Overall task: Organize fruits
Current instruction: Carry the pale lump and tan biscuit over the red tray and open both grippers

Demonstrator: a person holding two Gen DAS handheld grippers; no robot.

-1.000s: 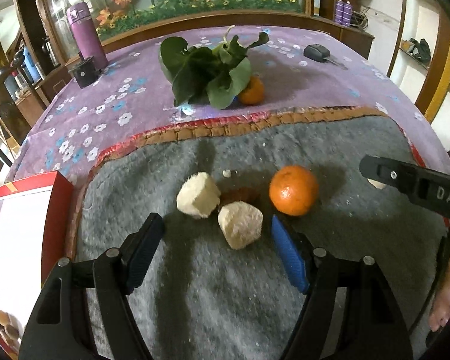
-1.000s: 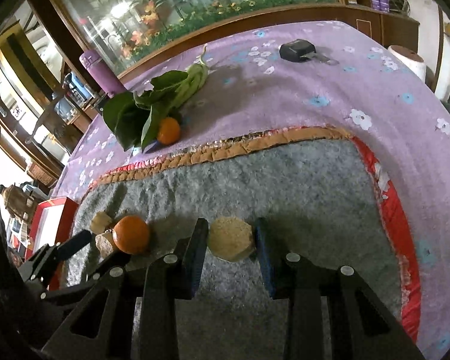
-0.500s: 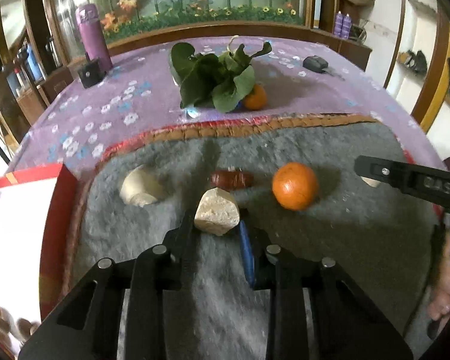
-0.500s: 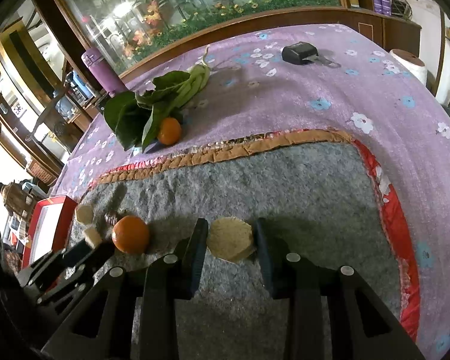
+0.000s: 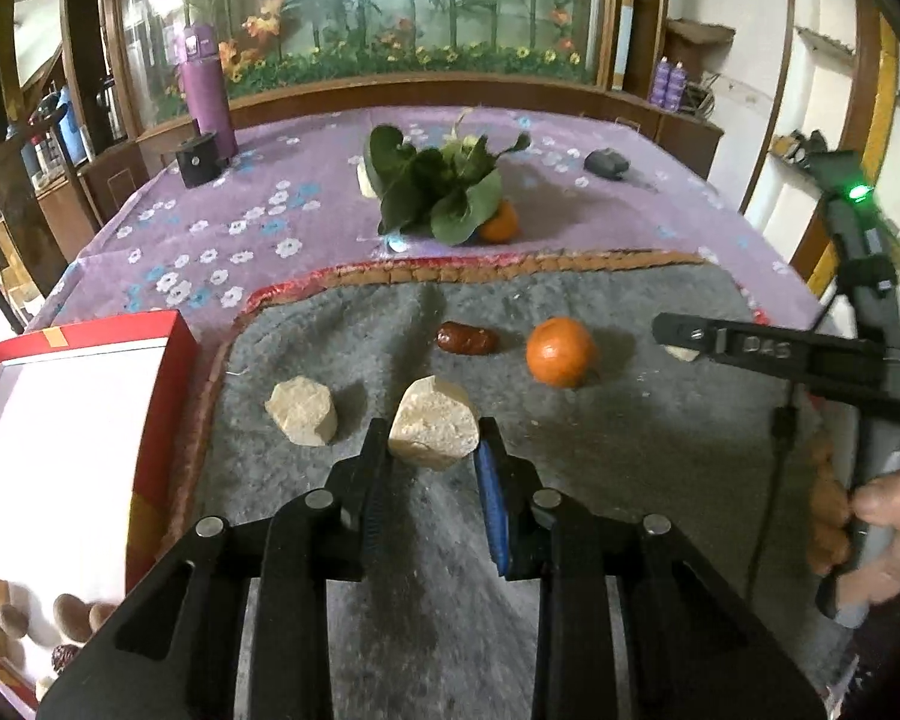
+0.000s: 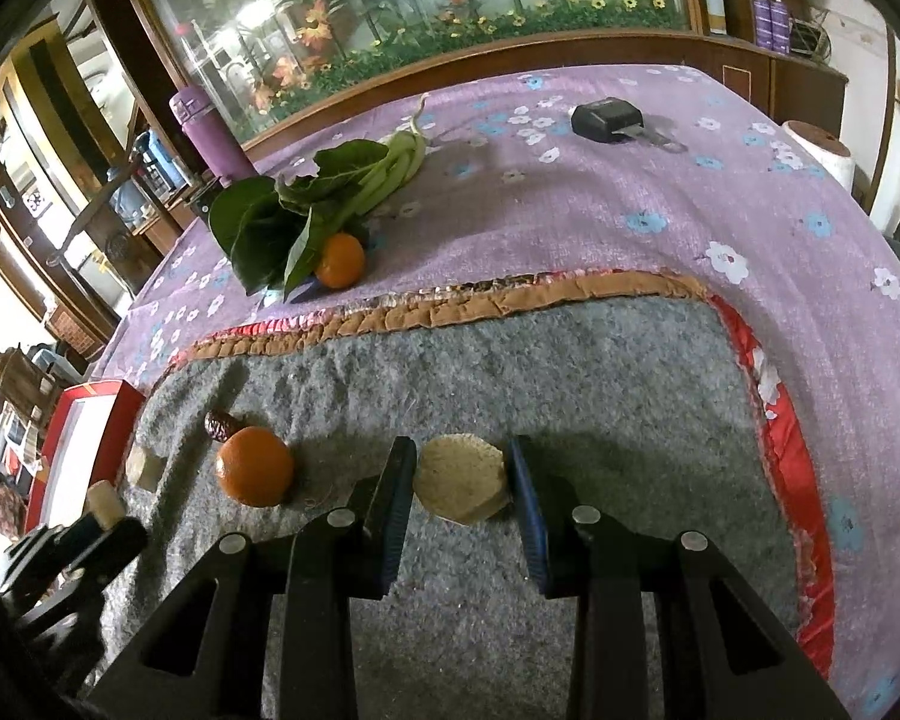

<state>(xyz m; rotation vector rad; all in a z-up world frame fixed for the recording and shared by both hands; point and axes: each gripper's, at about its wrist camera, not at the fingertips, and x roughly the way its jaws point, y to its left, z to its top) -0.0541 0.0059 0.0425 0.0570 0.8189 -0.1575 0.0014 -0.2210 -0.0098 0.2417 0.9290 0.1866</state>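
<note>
This is a lived-in home, likely a dining or sitting room. A table (image 6: 660,192) wears a purple flower-printed cloth with a grey felt mat (image 6: 510,372) laid over it, and behind it stands a large glass-fronted display (image 5: 354,6) of artificial flowers and bamboo (possibly an aquarium) framed in dark wood. A purple flask (image 5: 205,87), a car key (image 6: 607,118), leafy greens (image 6: 306,204) and wall shelves (image 5: 822,54) complete the domestic clutter.

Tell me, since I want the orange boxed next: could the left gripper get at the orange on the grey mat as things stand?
Probably not yet. The left gripper is shut on a pale chunk, so its jaws are taken. The path to the orange on the grey mat looks free otherwise.
</note>
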